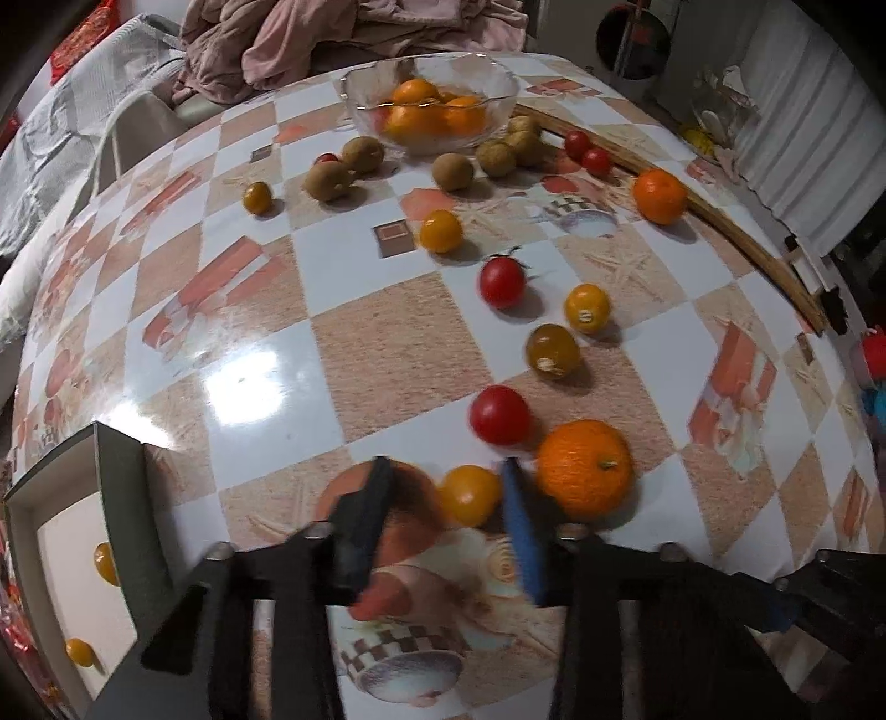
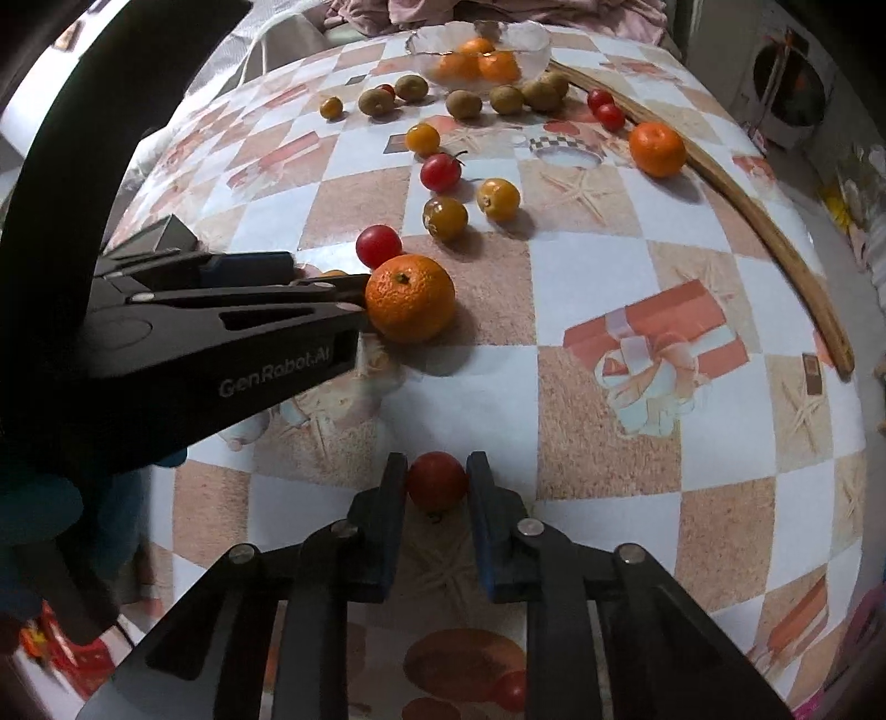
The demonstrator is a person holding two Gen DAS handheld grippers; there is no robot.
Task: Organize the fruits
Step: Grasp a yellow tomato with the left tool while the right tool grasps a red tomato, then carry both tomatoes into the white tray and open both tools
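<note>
Fruits lie scattered on the checkered table (image 1: 387,343). My left gripper (image 1: 443,476) is open, its fingers on either side of a yellow tomato (image 1: 469,494) on the table, next to a big orange (image 1: 585,468) and a red tomato (image 1: 500,415). It also shows in the right wrist view (image 2: 326,277) beside that orange (image 2: 411,306). My right gripper (image 2: 437,471) is shut on a red tomato (image 2: 437,479) just above the table. A glass bowl (image 1: 498,77) at the far edge holds oranges (image 1: 432,111). A white box (image 1: 72,565) at the left holds two yellow tomatoes (image 1: 105,562).
Kiwis (image 1: 362,155), longans (image 1: 496,157), more tomatoes (image 1: 501,282) and an orange (image 1: 659,195) lie mid-table and far. A wooden stick (image 1: 736,232) runs along the right edge. Clothes (image 1: 343,39) are piled behind the table.
</note>
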